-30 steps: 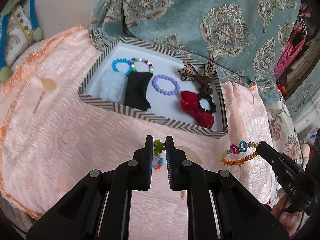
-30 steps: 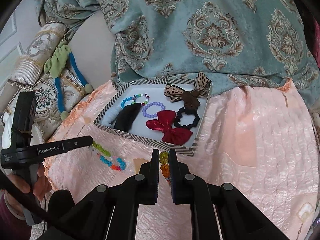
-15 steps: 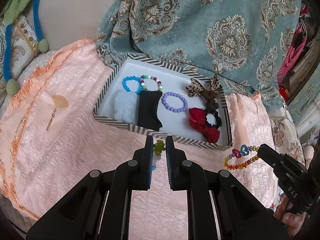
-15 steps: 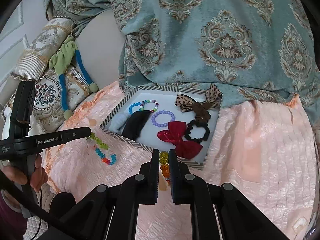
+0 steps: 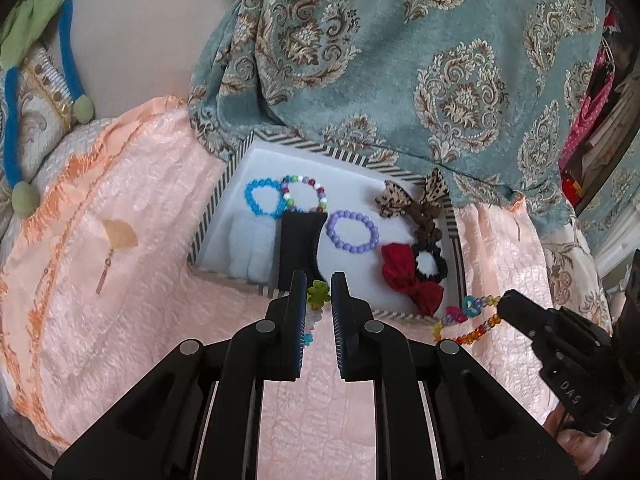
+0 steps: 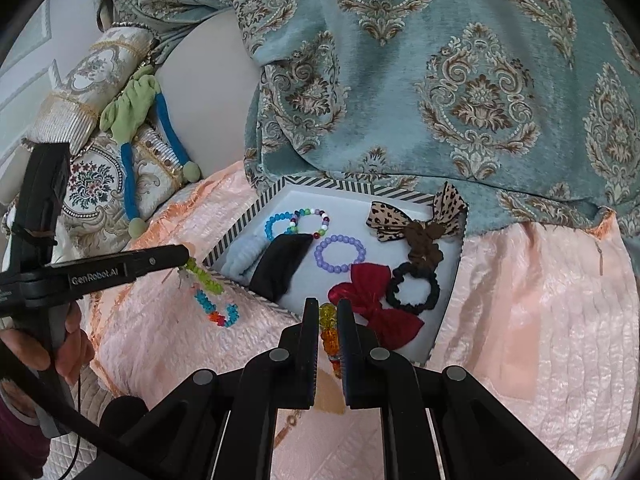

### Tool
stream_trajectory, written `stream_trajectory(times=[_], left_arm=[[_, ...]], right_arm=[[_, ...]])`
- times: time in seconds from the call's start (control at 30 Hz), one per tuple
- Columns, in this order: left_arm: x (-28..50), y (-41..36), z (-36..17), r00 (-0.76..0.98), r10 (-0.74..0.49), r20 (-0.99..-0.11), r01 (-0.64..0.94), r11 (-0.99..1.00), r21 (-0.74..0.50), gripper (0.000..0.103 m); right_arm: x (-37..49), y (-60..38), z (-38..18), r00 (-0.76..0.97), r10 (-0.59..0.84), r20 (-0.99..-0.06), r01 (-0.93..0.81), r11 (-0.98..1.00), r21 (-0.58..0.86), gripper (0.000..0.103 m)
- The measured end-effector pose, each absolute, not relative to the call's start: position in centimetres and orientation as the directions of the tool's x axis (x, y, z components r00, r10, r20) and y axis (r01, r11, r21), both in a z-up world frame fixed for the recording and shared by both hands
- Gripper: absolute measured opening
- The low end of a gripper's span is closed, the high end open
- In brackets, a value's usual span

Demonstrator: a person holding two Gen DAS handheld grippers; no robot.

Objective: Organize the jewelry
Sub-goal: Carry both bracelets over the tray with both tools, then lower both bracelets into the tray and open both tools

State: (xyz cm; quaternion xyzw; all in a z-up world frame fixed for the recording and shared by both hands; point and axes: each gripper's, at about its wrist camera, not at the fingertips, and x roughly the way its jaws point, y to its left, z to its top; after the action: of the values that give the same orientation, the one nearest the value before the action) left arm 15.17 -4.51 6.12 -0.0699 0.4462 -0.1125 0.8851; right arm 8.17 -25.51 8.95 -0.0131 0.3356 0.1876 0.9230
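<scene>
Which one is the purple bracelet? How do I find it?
Find the striped-edged white tray on the peach bedspread. In its middle, right of the black pouch and left of the red bow, lies the purple bracelet. It is the only ring of beads all in one lilac colour.

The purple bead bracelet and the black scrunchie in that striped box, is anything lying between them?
Yes. In the right wrist view, the red bow lies between the purple bead bracelet and the black scrunchie, touching the scrunchie, on the striped box floor.
</scene>
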Motion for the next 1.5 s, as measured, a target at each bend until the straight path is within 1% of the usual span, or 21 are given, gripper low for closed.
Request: stream_trajectory(times=[0.17, 0.4, 0.6, 0.83, 0.97, 1.03, 1.13, 1.33, 1.5], left_arm=[[16.7, -5.8, 6.9, 0.583, -0.265, -0.768, 0.152, 0.964, -0.217, 0.011], [19.5, -8.8, 6.3, 0.559, -0.309, -0.770, 0.177, 0.951, -0.253, 0.011], [22.0, -11.0, 3.6, 0.520, -0.342, -0.782, 0.173, 0.939, -0.296, 0.011], [24.0, -9.8, -1.1, 0.468, -0.300, -0.831, 0.100, 0.953, -0.288, 0.011], [24.1, -8.7, -2.6, 0.453, -0.283, -0.846, 0.079, 0.957, -0.278, 0.011], [24.0, -8.5, -2.9, 0.452, -0.279, -0.848, 0.081, 0.959, -0.272, 0.011], [24.0, -8.3, -3.4, 0.444, -0.286, -0.849, 0.087, 0.957, -0.277, 0.011], [24.0, -8.6, -4.0, 0.431, -0.303, -0.850, 0.099, 0.952, -0.289, 0.011], [23.9, -8.9, -4.2, 0.426, -0.312, -0.849, 0.107, 0.950, -0.294, 0.011]], right_arm=[[9.9, -25.7, 9.3, 0.707, 0.330, -0.625, -0.347, 0.932, 0.100, 0.008], [13.3, -26.2, 9.4, 0.709, 0.315, -0.631, -0.325, 0.940, 0.104, 0.008], [17.1, -26.2, 9.3, 0.703, 0.312, -0.639, -0.304, 0.944, 0.126, 0.008], [21.0, -25.4, 8.8, 0.691, 0.332, -0.643, -0.305, 0.939, 0.156, 0.008], [23.4, -25.4, 7.3, 0.675, 0.354, -0.647, -0.299, 0.933, 0.199, 0.008], [24.5, -25.8, 5.9, 0.675, 0.318, -0.666, -0.266, 0.947, 0.182, 0.008], [25.5, -26.9, 3.6, 0.646, 0.294, -0.704, -0.224, 0.955, 0.193, 0.008], [26.8, -26.7, 0.5, 0.611, 0.247, -0.752, -0.208, 0.967, 0.149, 0.008], [28.7, -25.6, -0.2, 0.603, 0.231, -0.763, -0.207, 0.970, 0.130, 0.008]])
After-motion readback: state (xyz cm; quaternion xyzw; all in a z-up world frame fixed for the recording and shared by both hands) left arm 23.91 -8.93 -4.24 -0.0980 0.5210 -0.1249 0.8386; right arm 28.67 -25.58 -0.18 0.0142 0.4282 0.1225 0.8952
